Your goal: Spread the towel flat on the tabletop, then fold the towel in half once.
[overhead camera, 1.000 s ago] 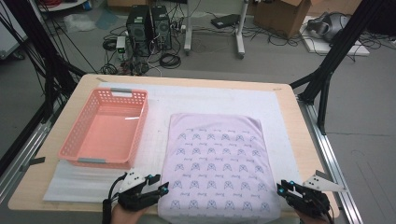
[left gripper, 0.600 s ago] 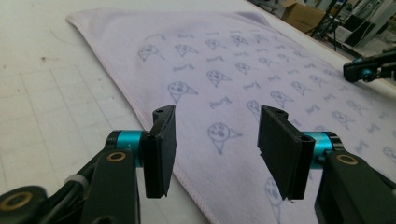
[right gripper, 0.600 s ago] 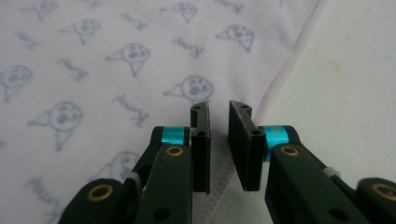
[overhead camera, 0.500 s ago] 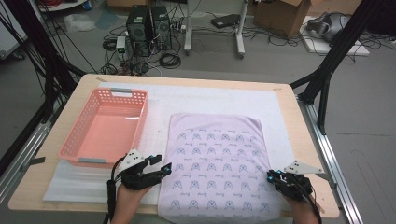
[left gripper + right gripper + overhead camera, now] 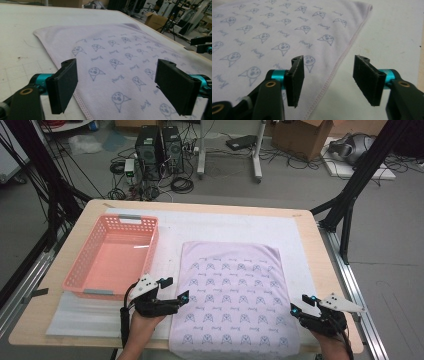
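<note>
A lilac cloth point(image 5: 232, 295) printed with small blue faces lies flat on the white mat point(image 5: 225, 227). My left gripper point(image 5: 176, 288) hovers at the cloth's left hem near the front, open. Its jaws have just been opening, and in the left gripper view the cloth point(image 5: 112, 50) lies loose under the gap of the left gripper point(image 5: 117, 75). My right gripper point(image 5: 300, 304) sits at the cloth's right hem, open; its jaws have also just been opening. In the right gripper view the cloth's point(image 5: 274, 30) stitched hem runs below the right gripper point(image 5: 328, 72), unpinched.
A pink plastic basket point(image 5: 112, 257) stands empty at the left of the mat, just beyond my left gripper. The wooden table's right edge point(image 5: 332, 270) is close to my right hand. Cables, computers and boxes lie on the floor behind the table.
Both grippers have let go of the cloth's front edge and spread their jaws. The left hand has moved forward along the left hem; the right hand has shifted only slightly.
</note>
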A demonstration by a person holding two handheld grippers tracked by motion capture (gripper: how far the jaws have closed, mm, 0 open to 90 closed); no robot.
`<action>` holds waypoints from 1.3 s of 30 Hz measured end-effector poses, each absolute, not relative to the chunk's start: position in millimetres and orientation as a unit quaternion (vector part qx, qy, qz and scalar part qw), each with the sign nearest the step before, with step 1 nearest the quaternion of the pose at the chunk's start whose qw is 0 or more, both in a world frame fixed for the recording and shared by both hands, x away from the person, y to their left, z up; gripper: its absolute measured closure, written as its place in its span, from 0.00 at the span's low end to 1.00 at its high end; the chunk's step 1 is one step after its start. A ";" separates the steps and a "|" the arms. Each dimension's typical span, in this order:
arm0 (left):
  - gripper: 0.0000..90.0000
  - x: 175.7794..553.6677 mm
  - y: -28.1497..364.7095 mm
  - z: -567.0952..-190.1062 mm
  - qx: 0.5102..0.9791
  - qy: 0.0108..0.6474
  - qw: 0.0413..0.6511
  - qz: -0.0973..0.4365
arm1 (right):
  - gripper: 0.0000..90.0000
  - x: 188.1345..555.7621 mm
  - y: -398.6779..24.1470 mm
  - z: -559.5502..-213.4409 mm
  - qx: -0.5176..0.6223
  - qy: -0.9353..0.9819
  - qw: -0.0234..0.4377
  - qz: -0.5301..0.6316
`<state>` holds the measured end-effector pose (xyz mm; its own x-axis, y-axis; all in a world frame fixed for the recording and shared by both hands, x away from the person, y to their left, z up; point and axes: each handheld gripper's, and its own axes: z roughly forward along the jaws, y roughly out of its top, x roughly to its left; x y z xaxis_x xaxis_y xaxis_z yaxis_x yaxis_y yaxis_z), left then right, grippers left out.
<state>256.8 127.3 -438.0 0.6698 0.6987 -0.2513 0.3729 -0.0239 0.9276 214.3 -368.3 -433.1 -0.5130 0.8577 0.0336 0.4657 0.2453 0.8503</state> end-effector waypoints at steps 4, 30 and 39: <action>0.23 258.7 130.7 -438.3 0.701 0.378 0.590 0.130 | 0.38 213.9 -369.6 -432.4 0.438 0.753 0.234 0.432; 0.23 270.2 131.8 -440.4 0.705 0.406 0.567 0.127 | 0.36 223.3 -365.5 -432.8 0.445 0.750 0.231 0.431; 0.27 284.2 129.5 -443.9 0.705 0.429 0.555 0.102 | 0.37 235.5 -363.6 -433.8 0.449 0.755 0.219 0.425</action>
<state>284.2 129.5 -443.9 0.6112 0.7188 -0.3314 0.4912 -0.0162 0.8709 235.5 -363.6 -433.8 -0.5005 0.8642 0.0505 0.4917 0.2358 0.8382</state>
